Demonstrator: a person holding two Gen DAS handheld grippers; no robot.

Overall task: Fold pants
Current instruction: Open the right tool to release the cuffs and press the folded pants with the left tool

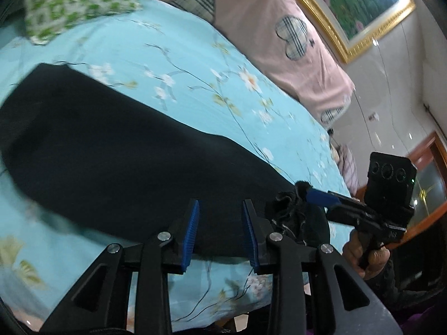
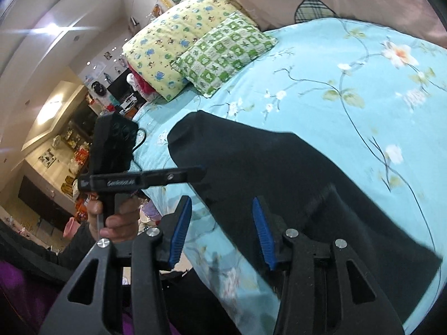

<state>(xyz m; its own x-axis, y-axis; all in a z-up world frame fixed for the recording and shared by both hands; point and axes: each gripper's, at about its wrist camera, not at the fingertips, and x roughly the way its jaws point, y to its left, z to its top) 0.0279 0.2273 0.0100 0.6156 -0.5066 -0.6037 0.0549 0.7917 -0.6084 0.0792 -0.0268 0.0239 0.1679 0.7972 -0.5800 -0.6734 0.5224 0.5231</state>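
On the bed (image 2: 349, 89) your black pants (image 2: 279, 173) lie flat in a long doubled strip, so at least one fold looks done and shorter folds remain. Your left tool (image 1: 220, 234) and right tool (image 2: 220, 233) hover spread over the near end, pinching nothing.

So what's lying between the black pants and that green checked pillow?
Only bare blue flowered bedsheet separates the black pants from the green checked pillow, seen in the right wrist view.
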